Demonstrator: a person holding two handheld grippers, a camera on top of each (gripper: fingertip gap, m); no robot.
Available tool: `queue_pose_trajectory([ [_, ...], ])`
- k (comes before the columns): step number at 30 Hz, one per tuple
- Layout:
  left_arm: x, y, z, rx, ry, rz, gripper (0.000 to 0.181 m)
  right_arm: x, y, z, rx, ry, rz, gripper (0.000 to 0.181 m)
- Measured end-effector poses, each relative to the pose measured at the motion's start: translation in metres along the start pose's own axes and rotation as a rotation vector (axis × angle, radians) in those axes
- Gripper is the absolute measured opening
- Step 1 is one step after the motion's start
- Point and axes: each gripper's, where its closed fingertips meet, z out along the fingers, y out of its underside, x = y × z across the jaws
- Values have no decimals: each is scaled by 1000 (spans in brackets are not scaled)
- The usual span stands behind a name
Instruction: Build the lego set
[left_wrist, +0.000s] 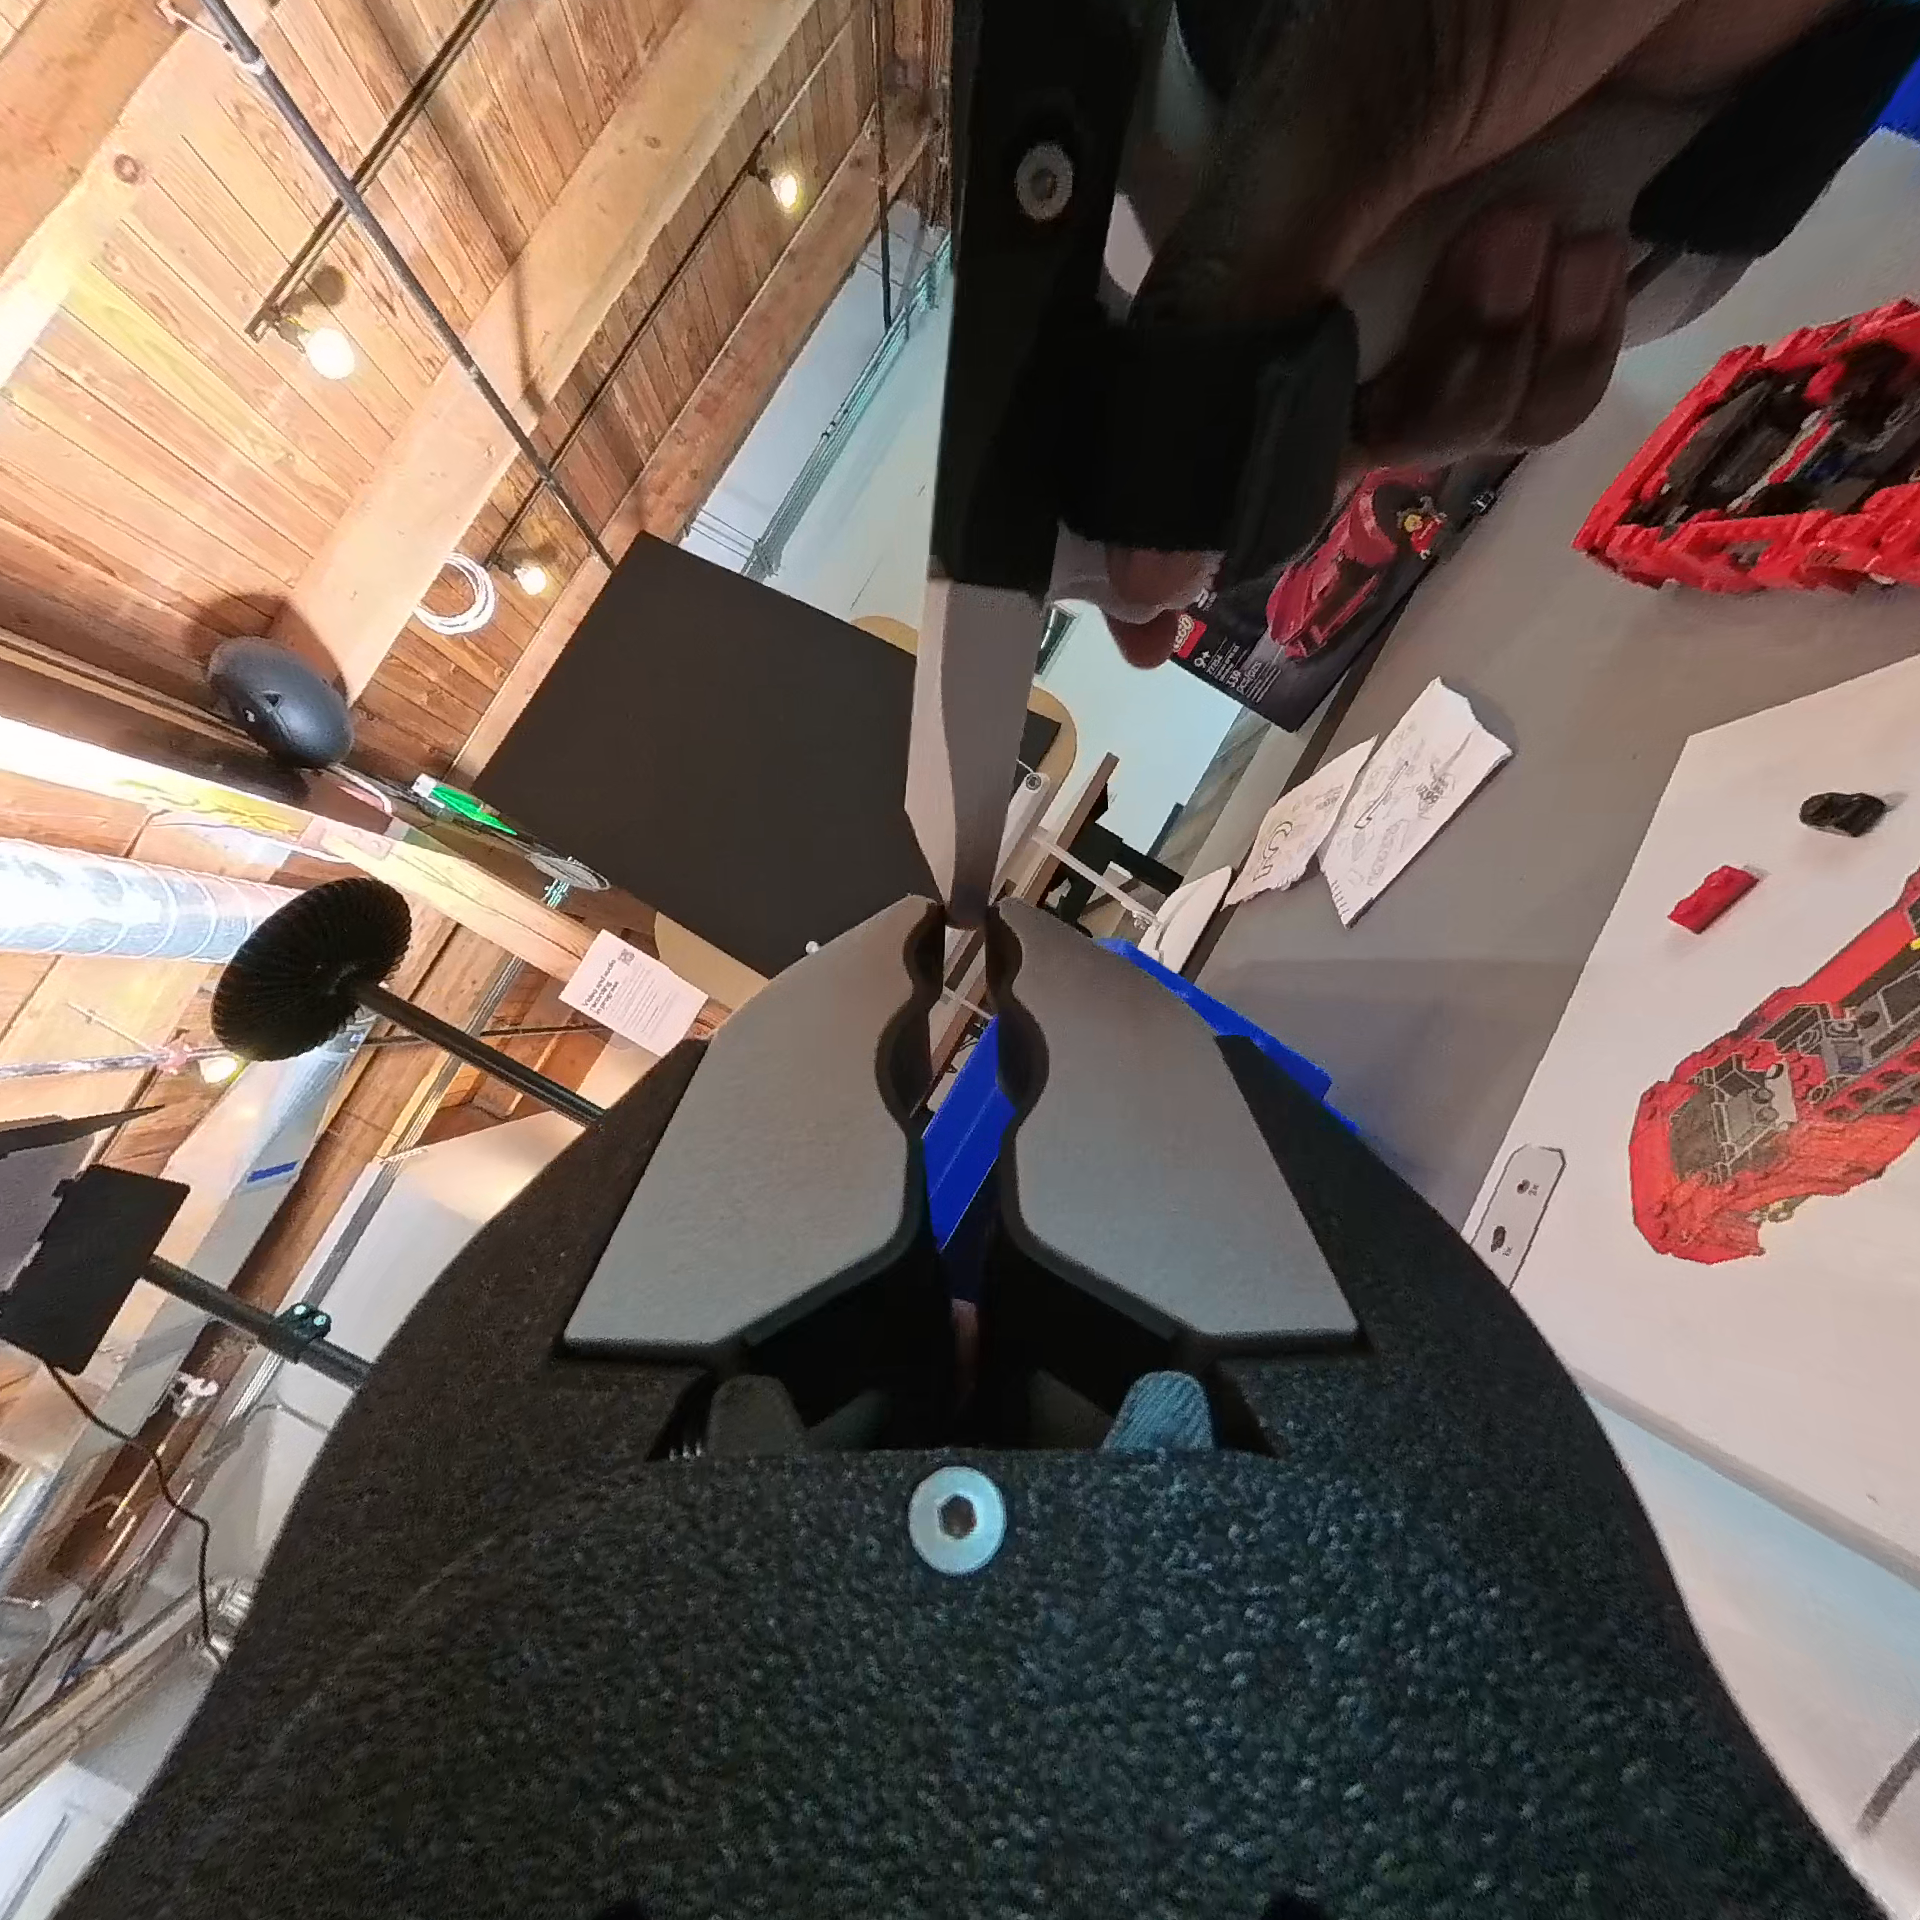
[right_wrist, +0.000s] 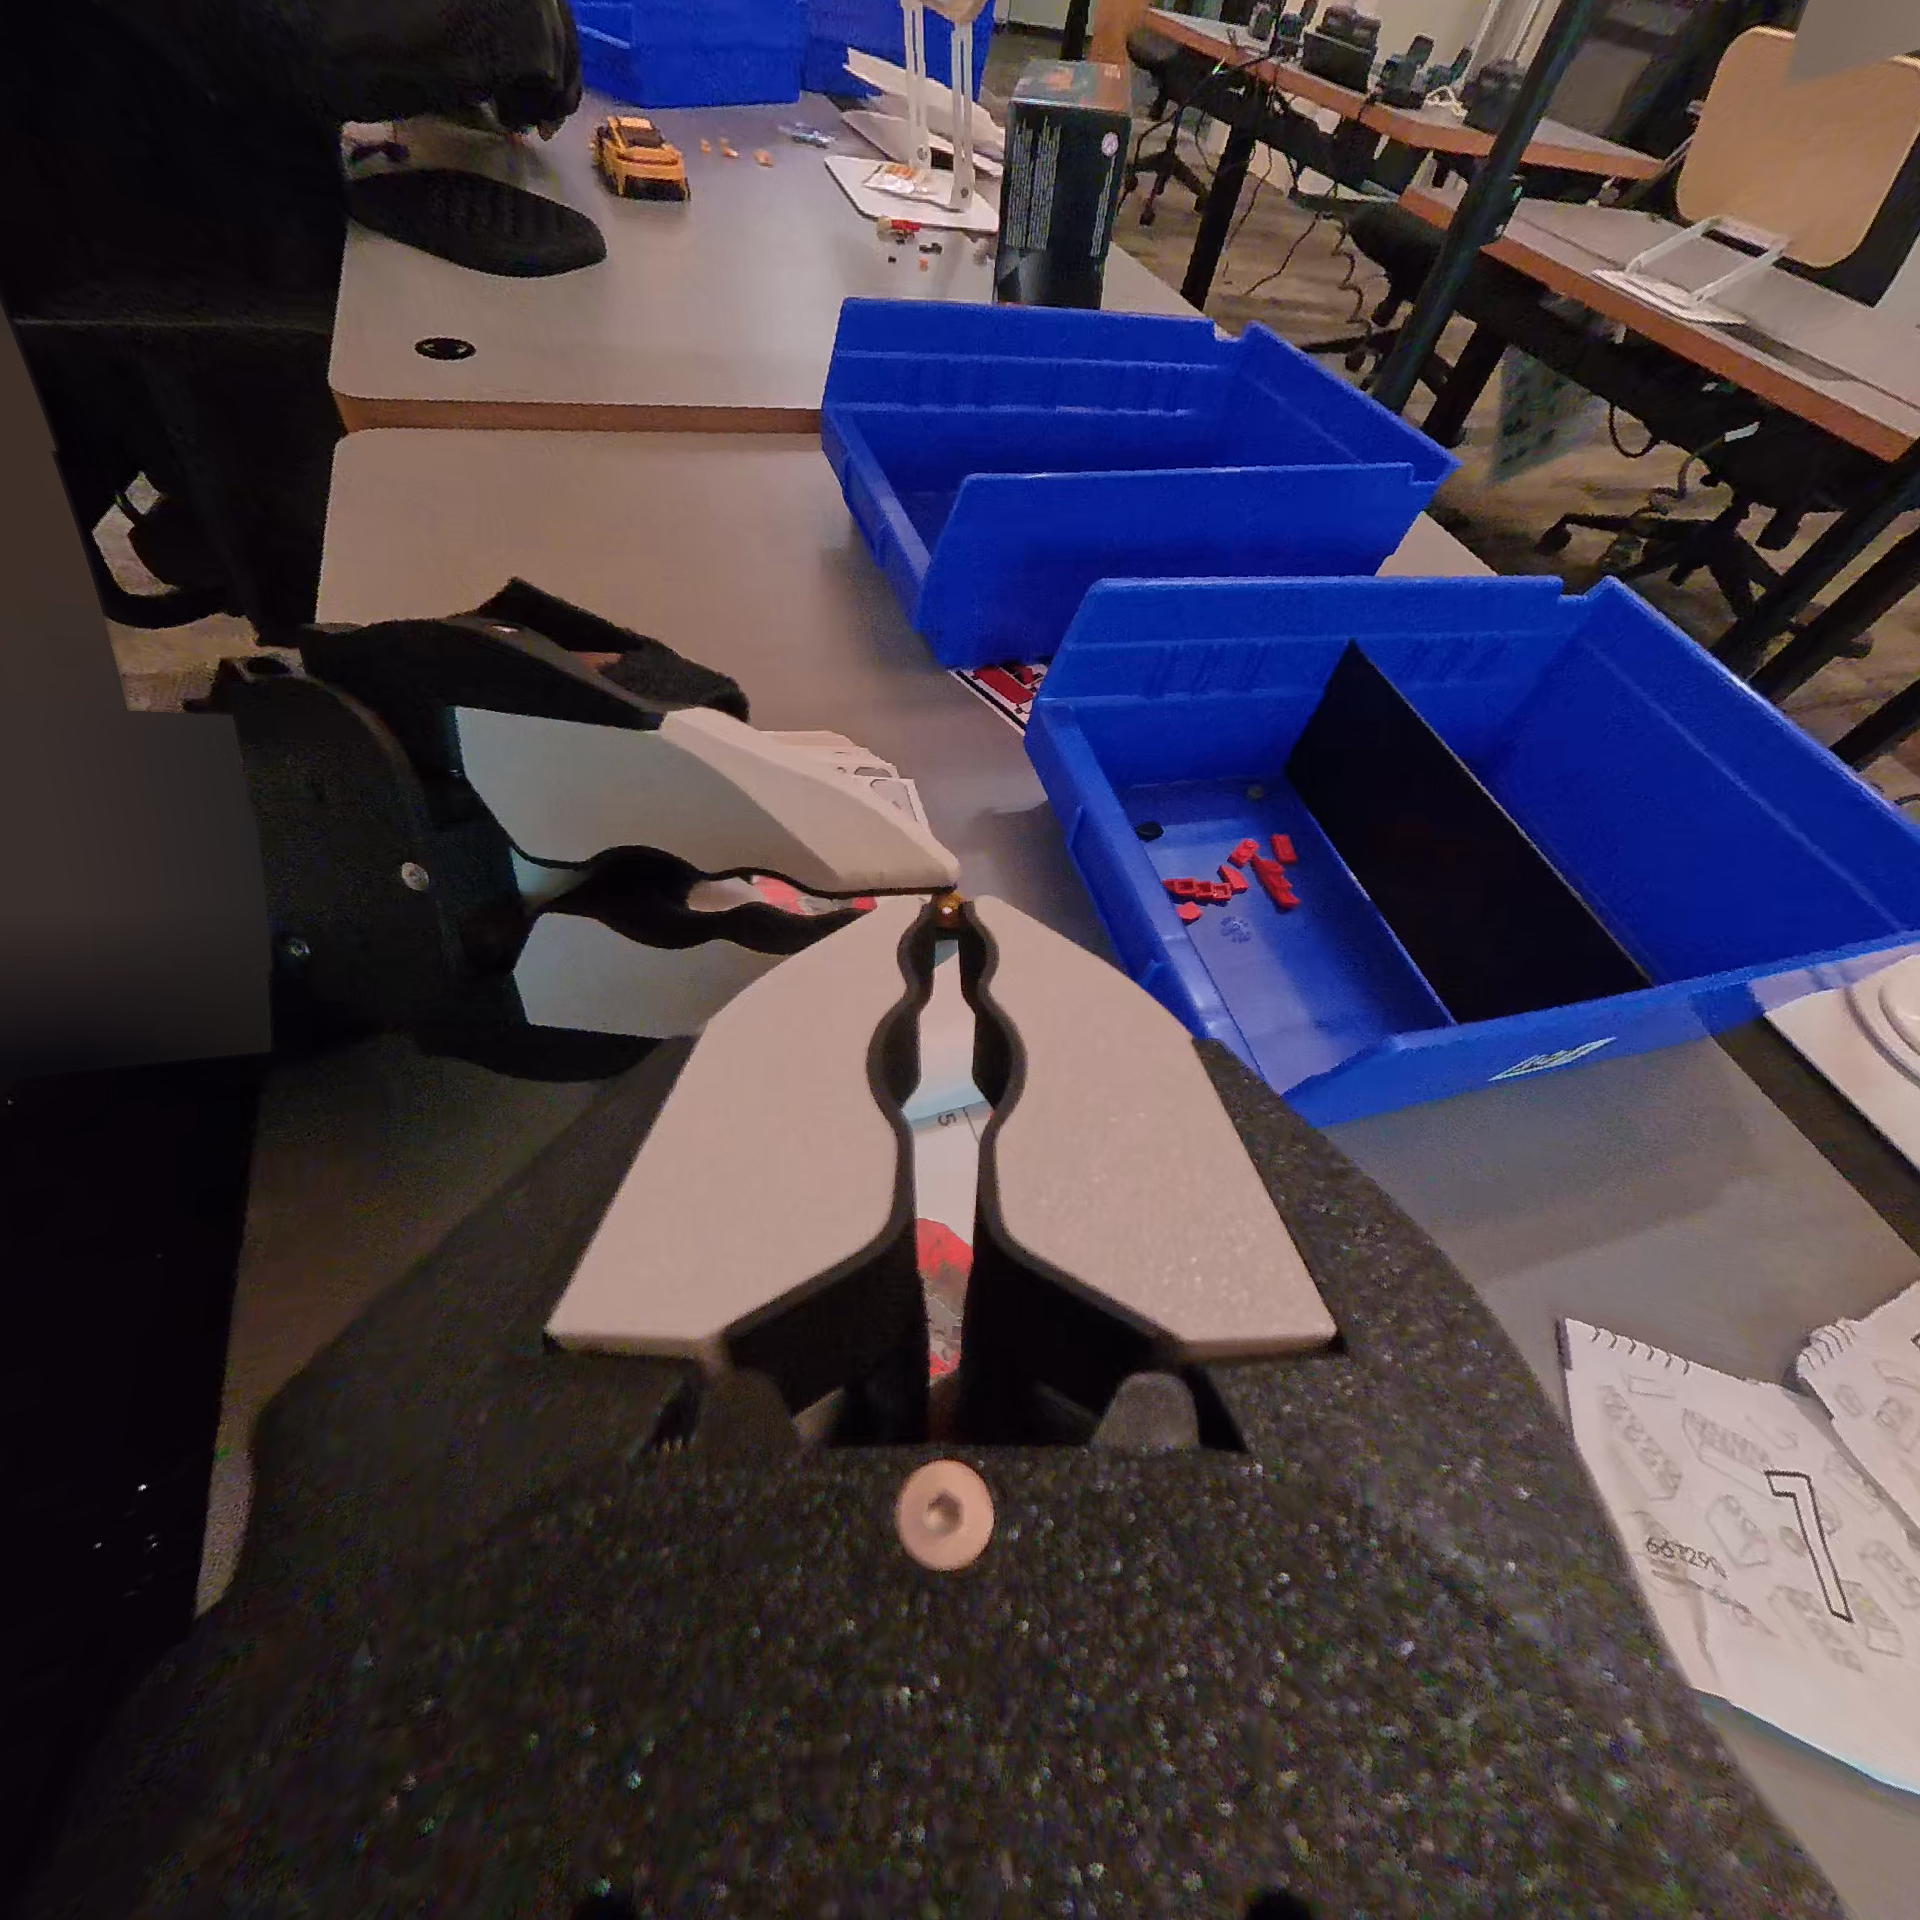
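My right gripper (right_wrist: 948, 914) is shut on a small orange piece (right_wrist: 948, 908) held above the table. My left gripper (left_wrist: 966, 920) is nearly closed, and its tips meet the right gripper's tips at that piece. It comes in from the left in the right wrist view (right_wrist: 925, 885). I cannot tell whether it also grips the piece. A half-built red lego car (left_wrist: 1766, 457) sits on the table. A loose red brick (left_wrist: 1714, 896) and a black piece (left_wrist: 1844, 812) lie on the open instruction page (left_wrist: 1766, 1351).
Two blue bins stand on the table: the near one (right_wrist: 1683, 1039) holds several red pieces (right_wrist: 1236, 878), the far one (right_wrist: 1143, 582) looks empty. The lego box (left_wrist: 1351, 582), printed bags (left_wrist: 1371, 821), a yellow lego car (right_wrist: 639, 156) and a dark box (right_wrist: 1060, 187) are also there. Left and right tips are no more than a few centimetres apart. The loose red brick (left_wrist: 1714, 896) is about 15 cm from my left fingertips. From either gripper's tips it is about 30 cm to the half-built red lego car (left_wrist: 1766, 457).
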Motion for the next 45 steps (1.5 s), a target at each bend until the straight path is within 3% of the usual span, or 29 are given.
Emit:
queue_pose_trajectory([
  [4,8,-1,4,-7,59,-103,15,8,2,-11,27,7,37,4],
  [7,19,2,8,-42,149,-293,19,28,13,-44,6,53,63,4],
  [13,70,11,14,-224,477,-833,10,75,106,-145,-450,97,90,4],
  [16,82,16,15,-274,561,-1020,4,79,150,-172,-646,55,95,4],
  [20,86,14,15,-283,628,-1106,1,65,177,-167,-745,-55,69,4],
  [26,98,16,12,-312,709,-1162,1,51,195,-150,-855,-117,41,4],
  [45,97,12,10,-245,715,-1176,1,49,207,-138,-1026,-194,12,4],
])
